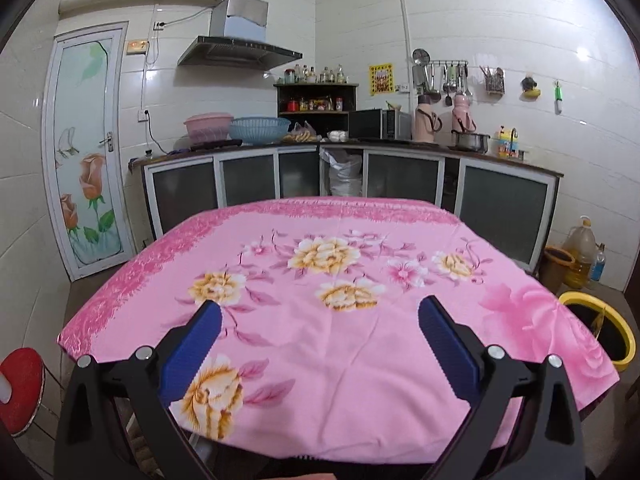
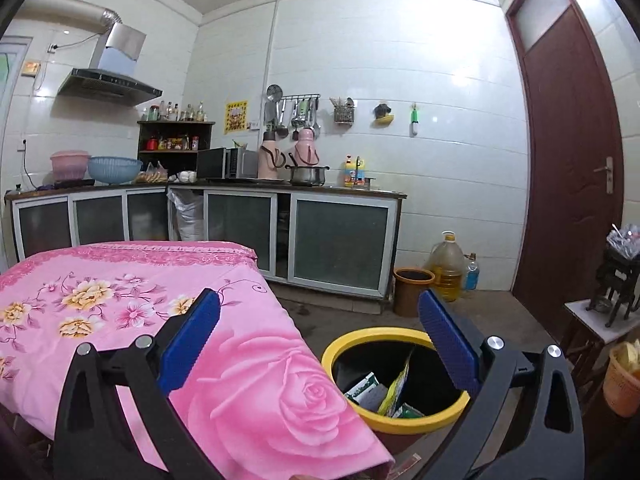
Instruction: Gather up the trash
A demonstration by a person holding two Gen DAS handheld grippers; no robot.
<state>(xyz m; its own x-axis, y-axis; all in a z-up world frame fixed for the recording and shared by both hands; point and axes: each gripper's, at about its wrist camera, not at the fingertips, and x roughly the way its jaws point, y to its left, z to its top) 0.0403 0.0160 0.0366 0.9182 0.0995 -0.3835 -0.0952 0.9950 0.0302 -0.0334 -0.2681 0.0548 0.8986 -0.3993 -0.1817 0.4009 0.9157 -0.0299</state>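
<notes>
Landmark = table [image 1: 320, 360], covered w/ pink floral cloth [image 2: 120, 304], soft woven fabric, yellow/white flowers in the middle, big printed rose at the corner, darker pink lace-pattern border.

Left gripper [image 1: 320, 320] hovers over the table's near edge, jaws spread wide, nothing between them. Blue ribbed rubber pads [image 1: 192, 352], black plastic arms w/ silver bolts. Right gripper [image 2: 320, 316] off the table's right corner, jaws equally wide, empty, same blue ribbed pads [image 2: 448, 344].

Trash bin [image 2: 400, 420] on the floor just beside the table's right corner, partly under the hanging cloth: round, yellow plastic rim, black inside. Trash [image 2: 384, 394] is in it: green/white carton, yellow crinkly foil-type wrapper, another green pack. Print on them too small to read. Left view shows the same bin [image 1: 624, 344] at the table's right.

Behind the table: L-shaped counter [image 2: 240, 190] w/ frosted-glass cabinet doors in white frames. On it a pink basket [image 1: 208, 124] and blue basket [image 1: 260, 128], both plastic mesh, a dark microwave [image 1: 376, 124], two pink thermos flasks [image 1: 426, 124], steel pot [image 1: 470, 140]. Steel range hood [image 1: 240, 54] w/ ribbed foil duct above. Yellow poster [image 1: 381, 79] on the white-tiled wall, text unreadable.

Right of the table, by the wall: brown bucket [image 2: 412, 292], big oil jug [image 2: 446, 266] clear plastic w/ yellow cap, label unreadable. Brown wooden door [image 2: 572, 160]. Left of the table: red round stool [image 1: 20, 390], frosted door w/ painted roses [image 1: 86, 152].
</notes>
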